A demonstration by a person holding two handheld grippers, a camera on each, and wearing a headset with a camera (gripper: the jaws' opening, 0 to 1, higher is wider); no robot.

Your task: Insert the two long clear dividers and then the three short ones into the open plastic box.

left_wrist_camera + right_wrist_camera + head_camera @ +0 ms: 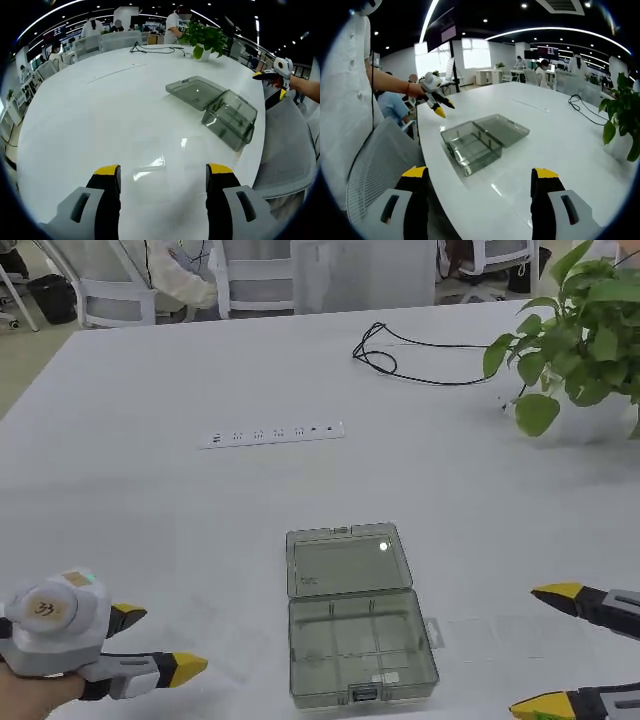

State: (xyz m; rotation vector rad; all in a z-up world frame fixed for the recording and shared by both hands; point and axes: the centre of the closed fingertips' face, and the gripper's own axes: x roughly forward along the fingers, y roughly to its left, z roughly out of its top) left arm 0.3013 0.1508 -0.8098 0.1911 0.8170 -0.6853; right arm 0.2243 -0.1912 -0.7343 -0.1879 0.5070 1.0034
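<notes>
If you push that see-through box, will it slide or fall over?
Probably slide: the box looks like thin plastic, so likely light, and the table looks smooth. Tipping seems unlikely, since it sits low with its lid lying open flat.

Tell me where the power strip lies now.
In the head view the white power strip lies beyond the open plastic box, left of the black cable.

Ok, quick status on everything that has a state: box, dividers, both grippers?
left gripper: open, empty.
right gripper: open, empty.
plastic box: open, lid laid back flat on the table.
clear divider: flat on the table before the left gripper, not gripped.
black cable: looped loose on the table.
</notes>
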